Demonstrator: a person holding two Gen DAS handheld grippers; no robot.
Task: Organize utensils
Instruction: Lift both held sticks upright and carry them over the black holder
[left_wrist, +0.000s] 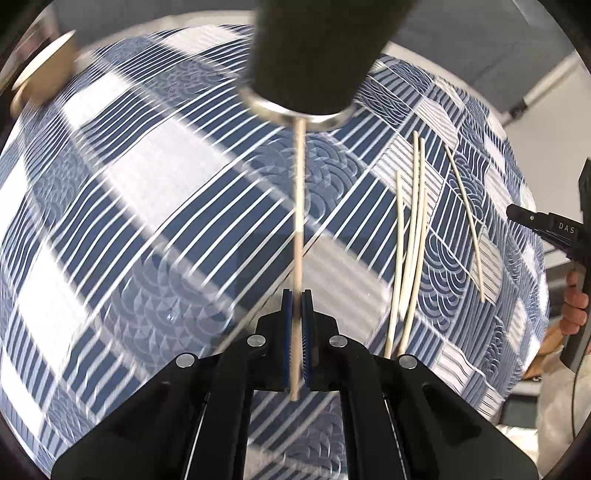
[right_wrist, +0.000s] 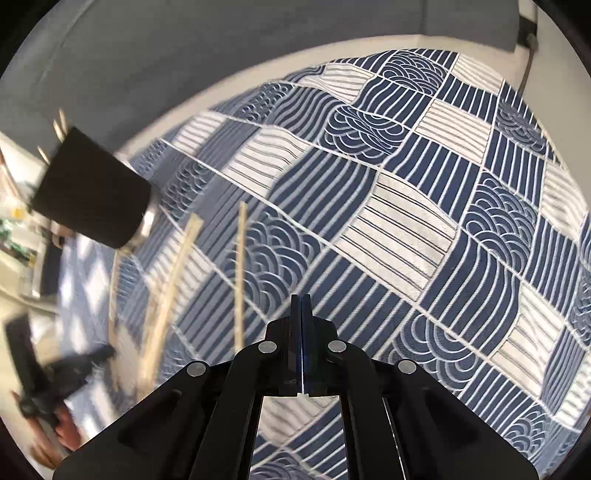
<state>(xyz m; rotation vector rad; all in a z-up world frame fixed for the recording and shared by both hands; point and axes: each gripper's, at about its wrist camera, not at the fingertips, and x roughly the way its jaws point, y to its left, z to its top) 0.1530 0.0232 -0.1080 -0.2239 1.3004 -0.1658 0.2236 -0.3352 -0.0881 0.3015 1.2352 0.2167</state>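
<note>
A blue-and-white patterned tablecloth (left_wrist: 147, 206) covers the whole table. At its far side stands a dark cylindrical holder (left_wrist: 306, 55) with a metal base rim. To the right lie five loose chopsticks (left_wrist: 413, 236) — four bunched together, one apart, farther right. The left gripper (left_wrist: 297, 295) is clenched on a single chopstick (left_wrist: 300, 206), whose far end reaches the holder's base. The right gripper (right_wrist: 301, 299) is closed on nothing, pads together above the cloth.
</note>
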